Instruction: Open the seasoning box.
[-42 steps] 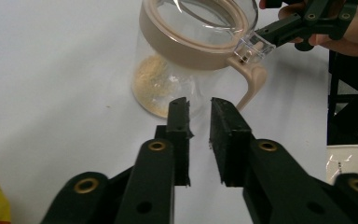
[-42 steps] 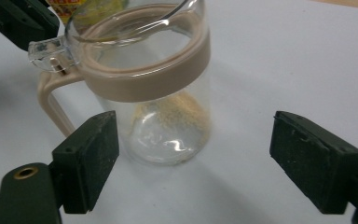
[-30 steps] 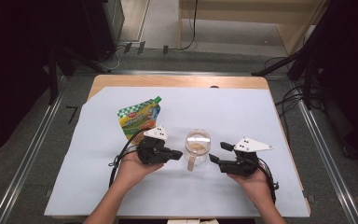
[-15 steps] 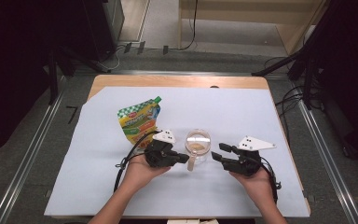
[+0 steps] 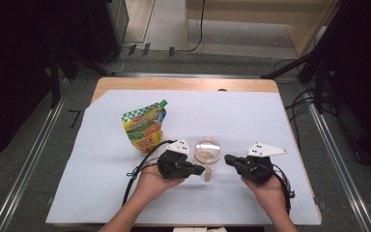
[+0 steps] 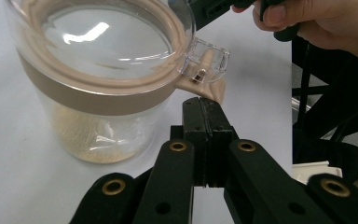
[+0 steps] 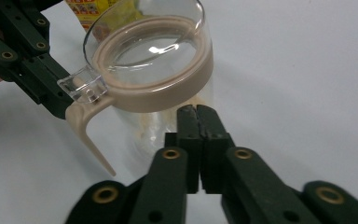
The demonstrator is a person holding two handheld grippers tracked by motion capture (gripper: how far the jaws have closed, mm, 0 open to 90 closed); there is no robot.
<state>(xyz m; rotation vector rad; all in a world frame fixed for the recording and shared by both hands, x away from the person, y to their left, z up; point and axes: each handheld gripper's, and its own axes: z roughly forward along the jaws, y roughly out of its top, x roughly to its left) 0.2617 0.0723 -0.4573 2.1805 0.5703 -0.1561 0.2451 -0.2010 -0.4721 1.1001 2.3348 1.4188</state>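
The lidded jar (image 5: 207,152) stands between both pinched-shut, empty grippers, its latch handle (image 6: 205,65) pointing at the left gripper (image 6: 206,108), nearer than the right gripper (image 7: 197,116).

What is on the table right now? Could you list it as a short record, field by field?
surface: white sheet over a wooden table
jar: clear jar with a beige-rimmed clear lid and beige lever, standing upright, a little pale residue at its bottom
pouch: yellow and green pouch, behind and left of the jar
left gripper: left gripper, jaws shut on nothing, tips close to the jar's lid latch
right gripper: right gripper, jaws just closed, nothing between them, tips near the jar's side
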